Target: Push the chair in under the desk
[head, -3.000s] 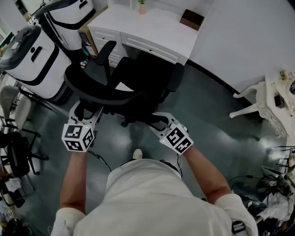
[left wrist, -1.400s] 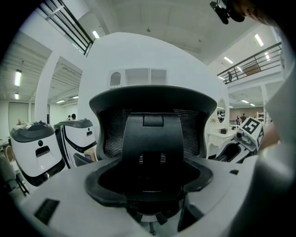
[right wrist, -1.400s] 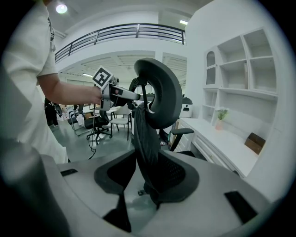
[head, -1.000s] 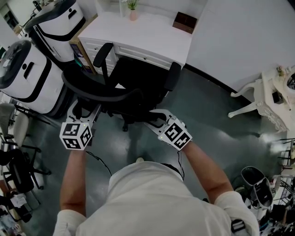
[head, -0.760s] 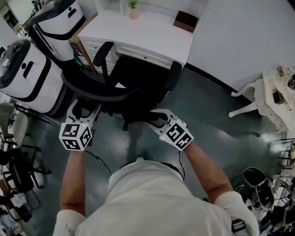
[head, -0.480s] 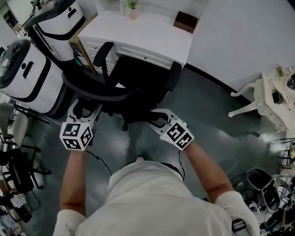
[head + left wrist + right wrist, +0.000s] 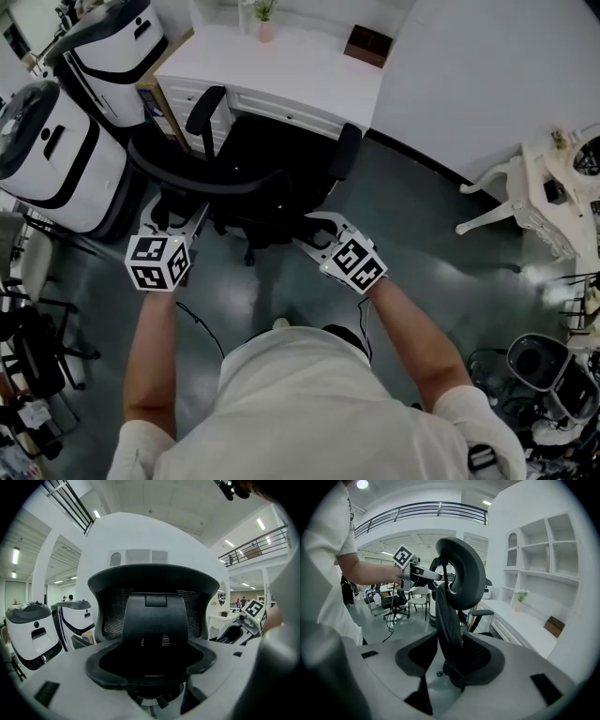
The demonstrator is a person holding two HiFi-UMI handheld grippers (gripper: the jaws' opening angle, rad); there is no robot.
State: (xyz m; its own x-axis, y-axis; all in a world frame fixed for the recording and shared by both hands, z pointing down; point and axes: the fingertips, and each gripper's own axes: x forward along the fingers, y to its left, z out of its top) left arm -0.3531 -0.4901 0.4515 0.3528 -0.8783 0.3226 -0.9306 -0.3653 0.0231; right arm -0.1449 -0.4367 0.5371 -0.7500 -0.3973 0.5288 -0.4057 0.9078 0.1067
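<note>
Chair (image 7: pixel 217 184) nearer desk (image 7: pixel 281 58) than earlier; seemingly partly under it.

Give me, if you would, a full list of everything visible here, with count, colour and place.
office chair: one, black, close up against the desk, back towards the person
desk: one, white, by the wall at the top
plant pot: one, pinkish with a green plant, on the desk
box: one, dark brown, on the desk's right end
machines: two, white with black trim, left of the chair
ornate table: one, cream, right edge
spare chairs: black, lower left, count unclear
floor: dark grey
left gripper: one, white, jaws apart around the chair's back
right gripper: one, white, jaws apart around the back's edge
forearms: two, bare, bottom centre
</note>
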